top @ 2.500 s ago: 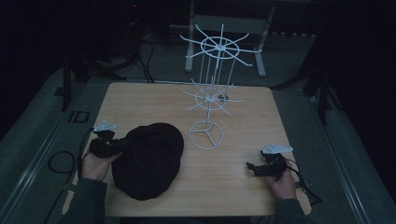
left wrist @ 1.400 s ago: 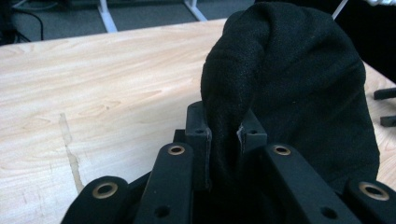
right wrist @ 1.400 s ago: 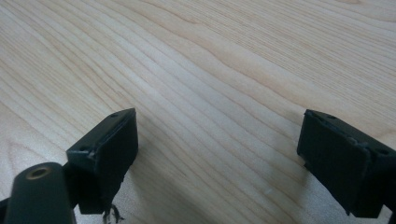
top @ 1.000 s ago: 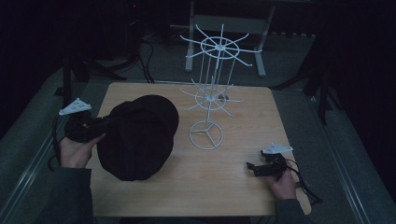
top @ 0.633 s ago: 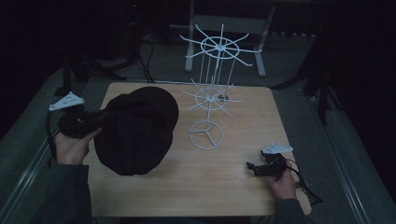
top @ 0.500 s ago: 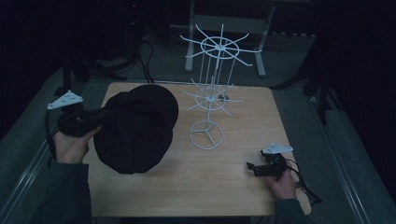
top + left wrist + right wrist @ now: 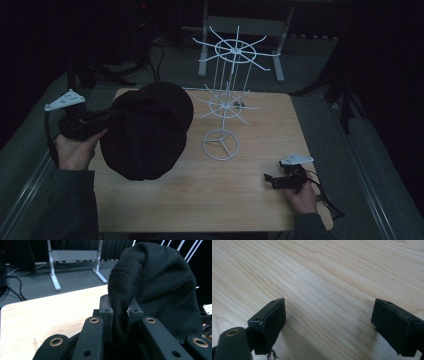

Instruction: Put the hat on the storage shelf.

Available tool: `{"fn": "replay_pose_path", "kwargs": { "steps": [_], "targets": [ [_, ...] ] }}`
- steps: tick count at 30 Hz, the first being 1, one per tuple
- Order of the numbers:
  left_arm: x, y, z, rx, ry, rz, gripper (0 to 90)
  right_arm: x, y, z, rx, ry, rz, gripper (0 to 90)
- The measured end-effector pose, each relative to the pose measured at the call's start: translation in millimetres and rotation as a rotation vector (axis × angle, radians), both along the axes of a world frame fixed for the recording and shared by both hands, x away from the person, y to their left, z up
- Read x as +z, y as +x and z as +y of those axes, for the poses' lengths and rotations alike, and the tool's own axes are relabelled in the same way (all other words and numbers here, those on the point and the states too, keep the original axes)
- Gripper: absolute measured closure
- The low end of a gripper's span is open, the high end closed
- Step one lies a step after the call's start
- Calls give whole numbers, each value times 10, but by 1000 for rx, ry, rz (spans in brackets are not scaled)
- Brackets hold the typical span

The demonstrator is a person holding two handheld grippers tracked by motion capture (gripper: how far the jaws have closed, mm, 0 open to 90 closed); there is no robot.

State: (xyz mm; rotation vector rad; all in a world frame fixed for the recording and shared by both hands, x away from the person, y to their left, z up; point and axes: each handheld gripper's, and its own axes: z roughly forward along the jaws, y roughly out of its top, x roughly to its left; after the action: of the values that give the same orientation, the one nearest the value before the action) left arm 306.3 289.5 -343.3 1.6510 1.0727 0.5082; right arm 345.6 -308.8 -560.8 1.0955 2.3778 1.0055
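A black fabric hat [image 7: 145,131] hangs lifted over the left part of the wooden table [image 7: 250,200]. My left gripper [image 7: 107,117] is shut on its edge; in the left gripper view the cloth [image 7: 155,287] is pinched between the two jaws of that gripper [image 7: 119,315]. A white wire display stand [image 7: 225,100] with two tiers of radiating arms rises at the table's middle back. My right gripper [image 7: 271,180] rests low at the front right, open, and its own view shows the gripper [image 7: 328,325] with bare wood between the wide-apart jaws.
White metal frame legs [image 7: 205,45] stand on the grey floor behind the table. Cables [image 7: 155,55] lie on the floor at the back left. A metal rail [image 7: 30,185] runs along the table's left side.
My left gripper has lifted the hat off the table and drawn it up and to the left. The right gripper has stayed put.
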Motion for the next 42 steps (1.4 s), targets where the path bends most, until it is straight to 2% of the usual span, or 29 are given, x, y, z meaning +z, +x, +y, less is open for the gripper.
{"fn": "replay_pose_path", "kwargs": {
  "steps": [12,23,32,42],
  "targets": [
    [132,2,4,-17,-44,-45,801,0,0,0,0,0,0,123],
    [190,11,7,-19,-67,-57,800,0,0,0,0,0,0,123],
    [249,25,2,-42,-71,-68,799,0,0,0,0,0,0,123],
    [279,60,31,-58,-109,-74,798,0,0,0,0,0,0,123]
  ]
}}
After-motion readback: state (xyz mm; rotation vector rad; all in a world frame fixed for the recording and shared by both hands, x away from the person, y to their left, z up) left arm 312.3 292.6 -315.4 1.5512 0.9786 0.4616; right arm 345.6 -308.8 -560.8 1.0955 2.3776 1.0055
